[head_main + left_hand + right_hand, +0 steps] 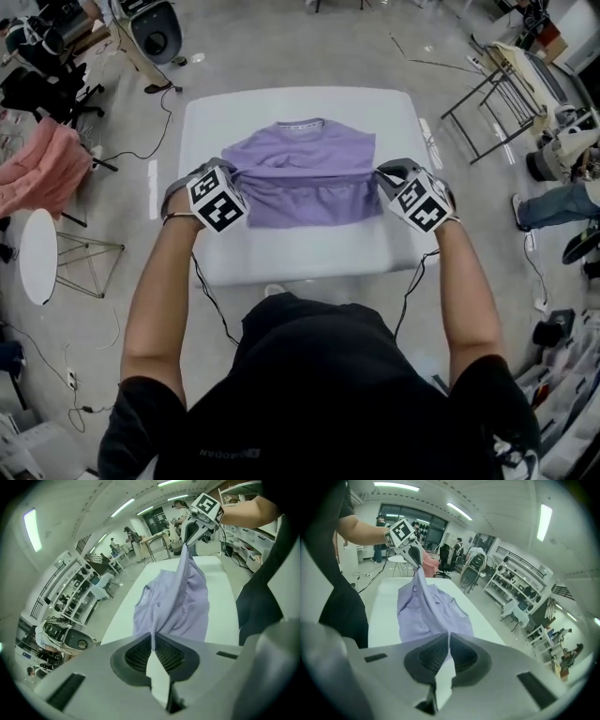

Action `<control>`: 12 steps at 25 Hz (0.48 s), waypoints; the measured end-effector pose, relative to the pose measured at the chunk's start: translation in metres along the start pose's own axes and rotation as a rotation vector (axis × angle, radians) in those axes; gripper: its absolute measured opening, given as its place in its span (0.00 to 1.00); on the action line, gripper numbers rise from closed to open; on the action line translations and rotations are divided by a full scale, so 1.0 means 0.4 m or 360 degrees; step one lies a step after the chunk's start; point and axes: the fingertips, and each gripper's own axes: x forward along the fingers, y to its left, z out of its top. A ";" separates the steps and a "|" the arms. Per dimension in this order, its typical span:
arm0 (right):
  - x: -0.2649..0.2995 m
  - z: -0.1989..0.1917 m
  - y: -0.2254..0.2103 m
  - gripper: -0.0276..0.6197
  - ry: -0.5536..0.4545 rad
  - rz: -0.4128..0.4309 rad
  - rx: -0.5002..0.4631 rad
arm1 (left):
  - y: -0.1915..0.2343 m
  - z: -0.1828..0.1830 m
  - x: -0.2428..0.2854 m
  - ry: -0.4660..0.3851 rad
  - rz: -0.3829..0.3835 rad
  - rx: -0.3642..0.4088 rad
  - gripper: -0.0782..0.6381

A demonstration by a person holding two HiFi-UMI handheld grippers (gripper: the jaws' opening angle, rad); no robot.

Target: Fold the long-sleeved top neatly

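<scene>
A white table [300, 258] stands in the middle of a cluttered workshop floor. Off the table's left side a pink cloth [37, 169] is draped over something, and nearer the person on that side there is a small round stand [37, 255]. Past the table's far right corner sits a folding rack [492, 103], and further out from the right side someone's legs [553, 204] reach into view. A cable [211, 300] trails from the left hand down past the table's near edge. The person's black shirt hides the middle of that edge.

The lilac top [300, 155] lies on the far half of the table, collar toward the far edge, with that part flat. Its near part is raised off the table and pulled taut between the two grippers. The left gripper [234, 180] is clenched on a pinch of cloth at the top's left edge. The right gripper [380, 178] is clenched the same way on the right edge.

Both bare forearms reach forward over the table's near edge, set wide apart. The grippers tip downward, marker cubes facing up.
</scene>
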 end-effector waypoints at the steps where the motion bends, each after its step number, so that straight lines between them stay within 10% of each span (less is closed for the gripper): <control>1: 0.008 0.001 -0.013 0.07 0.0016 -0.0025 0.0017 | 0.016 0.008 0.012 -0.0011 0.0000 0.0019 0.15; 12: 0.142 0.029 -0.229 0.07 0.0020 -0.0108 0.0155 | 0.161 0.062 0.143 0.0044 -0.0027 -0.0077 0.15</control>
